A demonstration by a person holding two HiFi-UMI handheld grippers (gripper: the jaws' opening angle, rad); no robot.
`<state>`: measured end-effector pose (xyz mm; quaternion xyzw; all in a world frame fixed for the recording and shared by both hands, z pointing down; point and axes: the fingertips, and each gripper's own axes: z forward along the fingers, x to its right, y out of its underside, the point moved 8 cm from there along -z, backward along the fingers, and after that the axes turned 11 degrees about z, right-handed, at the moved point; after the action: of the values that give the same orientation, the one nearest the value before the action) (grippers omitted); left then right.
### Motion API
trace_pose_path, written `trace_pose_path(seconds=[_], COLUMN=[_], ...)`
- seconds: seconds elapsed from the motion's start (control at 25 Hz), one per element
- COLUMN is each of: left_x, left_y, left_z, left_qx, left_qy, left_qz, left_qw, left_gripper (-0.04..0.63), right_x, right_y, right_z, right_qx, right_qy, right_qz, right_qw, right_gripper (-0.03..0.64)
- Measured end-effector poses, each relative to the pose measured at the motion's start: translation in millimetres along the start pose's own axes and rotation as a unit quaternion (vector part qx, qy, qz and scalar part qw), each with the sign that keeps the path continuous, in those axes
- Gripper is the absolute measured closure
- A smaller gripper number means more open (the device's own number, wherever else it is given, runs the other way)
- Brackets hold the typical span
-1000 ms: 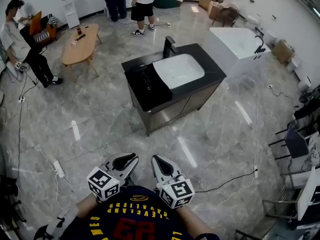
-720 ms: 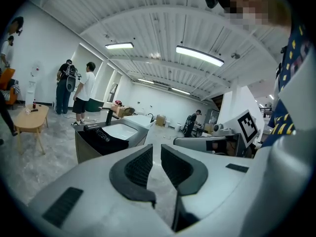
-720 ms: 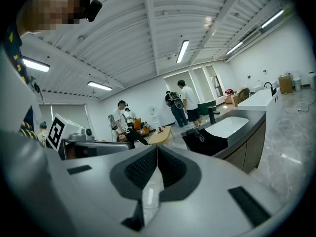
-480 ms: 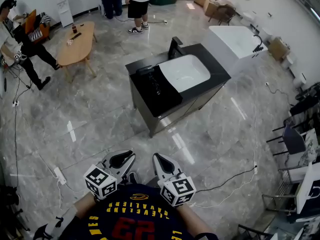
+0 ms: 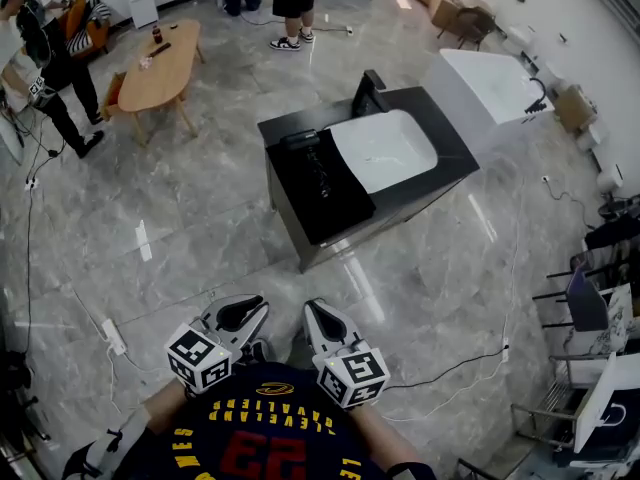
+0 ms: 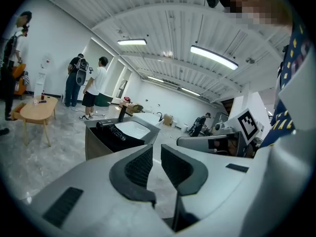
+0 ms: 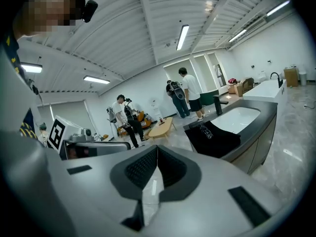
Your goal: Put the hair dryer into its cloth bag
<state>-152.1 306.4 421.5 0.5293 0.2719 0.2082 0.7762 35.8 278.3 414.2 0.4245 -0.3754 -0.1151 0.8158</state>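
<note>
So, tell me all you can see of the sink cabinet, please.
The sink cabinet stands alone on the grey marble-look floor. It has a dark countertop, a white rectangular basin sunk in it, a black faucet at the far edge, and greyish front doors. A black cloth with a dark object on it covers the counter left of the basin in the head view.

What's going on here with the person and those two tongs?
A person holds the left tongs and the right tongs close to the body, and both are empty. The left one's jaws stand slightly apart and the right one's are shut. The hair dryer lies on a black cloth, probably its bag, on the dark counter beside the white basin, some way ahead across the floor. Nothing is picked up yet.
</note>
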Motion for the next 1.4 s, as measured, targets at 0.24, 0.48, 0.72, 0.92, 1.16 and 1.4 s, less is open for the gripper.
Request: trace_pose_path(seconds=[0.24,0.48,0.72,0.92,1.16,1.4], left_x=[-18,-25,-28,-46,-97,-172], left_y=[-30,-58,-72,-72,-70,-75], left_z=[61,128,168,170,184,201], left_qx=[-0.004,-0.003,-0.006,-0.015,-0.023,-0.031], left_qy=[-0.021,-0.039,-0.067,-0.099,-0.102,-0.105], left_qz=[0.004,0.003,-0.006,-0.027,-0.047,-0.039], left_qw=[0.9998,0.9992,0.9977,0.9946,0.9934,0.9932], left_gripper=[0.544,0.543,0.543,0.543,0.543,0.543], right_x=[52,117,174,198,207,207], right_y=[-51,-85,-106,-118,-123,-133], right_z=[32,63,94,127,174,219], right_qx=[-0.012,-0.07,-0.109,-0.12,-0.132,-0.137], right_qy=[-0.024,-0.049,-0.044,-0.021,-0.009,0.035], right_qz=[-0.002,0.007,0.007,-0.012,-0.005,-0.003], right_qw=[1.0,0.996,0.993,0.993,0.991,0.99], right_gripper=[0.609,0.609,0.609,0.607,0.607,0.607])
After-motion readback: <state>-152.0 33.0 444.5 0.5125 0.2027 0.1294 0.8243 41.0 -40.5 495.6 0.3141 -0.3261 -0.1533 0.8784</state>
